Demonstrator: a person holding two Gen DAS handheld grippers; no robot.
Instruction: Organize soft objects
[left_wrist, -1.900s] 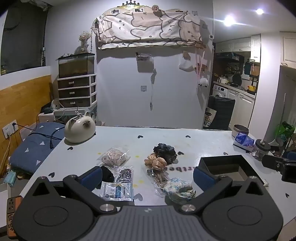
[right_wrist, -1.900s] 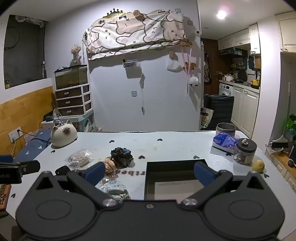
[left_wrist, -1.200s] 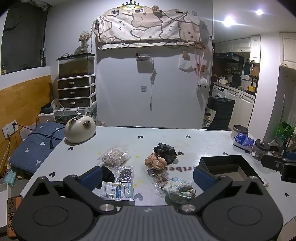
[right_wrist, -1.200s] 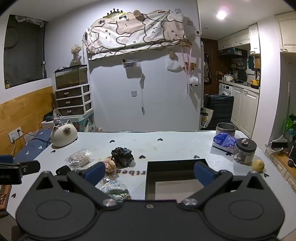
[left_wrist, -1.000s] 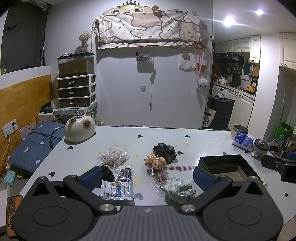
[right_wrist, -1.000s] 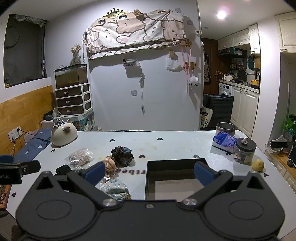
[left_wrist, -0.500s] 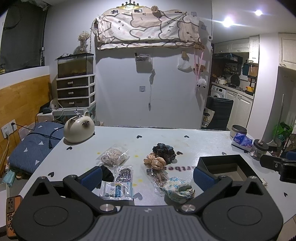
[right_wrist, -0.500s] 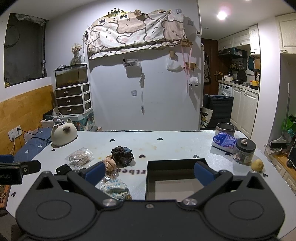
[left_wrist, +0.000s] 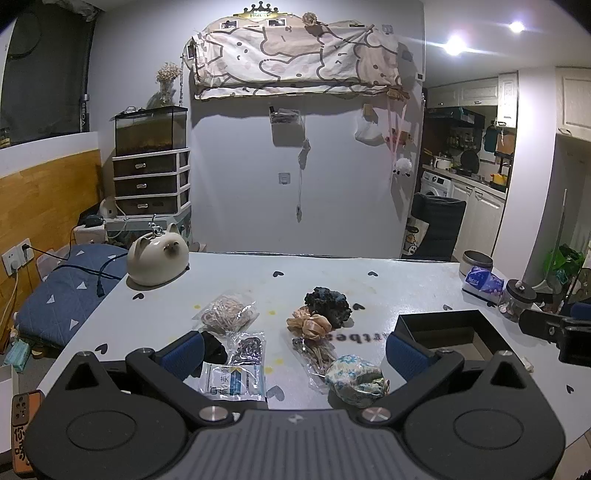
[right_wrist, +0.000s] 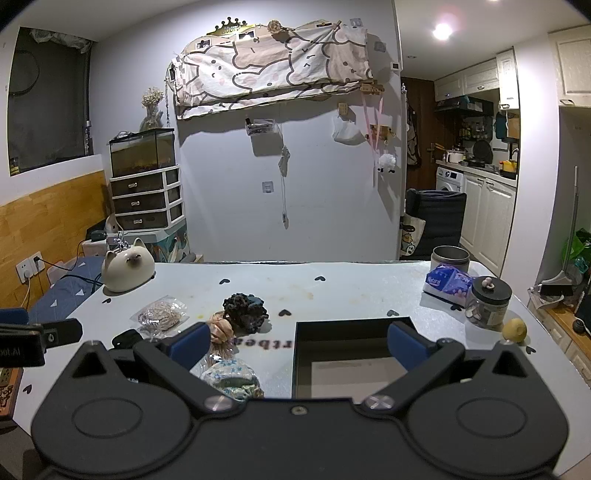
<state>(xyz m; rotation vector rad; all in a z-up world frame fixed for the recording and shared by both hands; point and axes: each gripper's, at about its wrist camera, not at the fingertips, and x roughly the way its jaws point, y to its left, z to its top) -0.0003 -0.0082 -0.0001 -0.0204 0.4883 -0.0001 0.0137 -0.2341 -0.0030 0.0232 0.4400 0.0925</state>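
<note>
While both grippers hover with jaws apart and empty, left gripper (left_wrist: 291, 349) faces the scrunchies; floral scrunchie (left_wrist: 355, 380) lies nearest, left of the black box (right_wrist: 351, 354); likely light, squashy, non-slip; pinch across its bunched middle; right gripper (right_wrist: 297, 341) faces the box

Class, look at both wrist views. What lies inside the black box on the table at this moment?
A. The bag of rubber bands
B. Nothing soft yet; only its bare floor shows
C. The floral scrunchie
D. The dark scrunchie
B. The black box shows only a bare floor, while the dark scrunchie, the floral scrunchie and the bag of rubber bands all lie on the table outside it.
</note>
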